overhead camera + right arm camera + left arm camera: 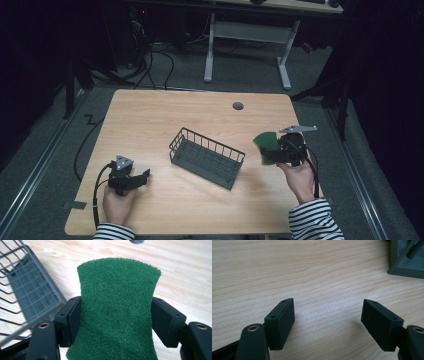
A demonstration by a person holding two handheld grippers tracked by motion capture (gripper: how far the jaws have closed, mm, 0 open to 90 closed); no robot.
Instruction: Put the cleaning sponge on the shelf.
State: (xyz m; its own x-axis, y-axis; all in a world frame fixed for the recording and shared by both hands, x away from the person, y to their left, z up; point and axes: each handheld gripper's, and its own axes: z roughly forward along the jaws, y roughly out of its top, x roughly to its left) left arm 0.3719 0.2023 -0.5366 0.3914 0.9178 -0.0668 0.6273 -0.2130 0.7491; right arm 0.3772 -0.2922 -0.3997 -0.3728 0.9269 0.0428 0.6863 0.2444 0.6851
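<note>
Scouring pad (pixel 117 307), green, coarse-fibred, clamped between the two jaws of the right gripper (pixel 289 149). Jaws press on its two long edges; pad bows slightly under the squeeze, waisted where the jaws bite. In the high view the pad (pixel 267 148) hangs in the air off the right end of the wire basket (pixel 207 157), close to it but not over it and not touching.

Progress, as judged: pickup is done, pad lifted clear of the desk (pixel 150 115). Left to do, presumably: carry it across the basket rim, lower it in, let go. Basket floor looks bare in the right gripper view (pixel 27 292). Roughly the midpoint.

Orientation: the pad's long axis runs along the line of the gripper, away from the hand; the free end sticks out past the jaw tips, pointing forward and leftward toward the far side of the desk. Broad face turned up toward the gripper's camera, tilted in the high view. Basket lies on a diagonal, so the pad's long axis does not line up with the basket's length; some turning may help.

Left gripper (pixel 134 181) sits low at the near left of the desk, jaws spread wide with nothing between them, bare wood (pixel 312 277) beneath, basket corner (pixel 405 262) at the upper right.
</note>
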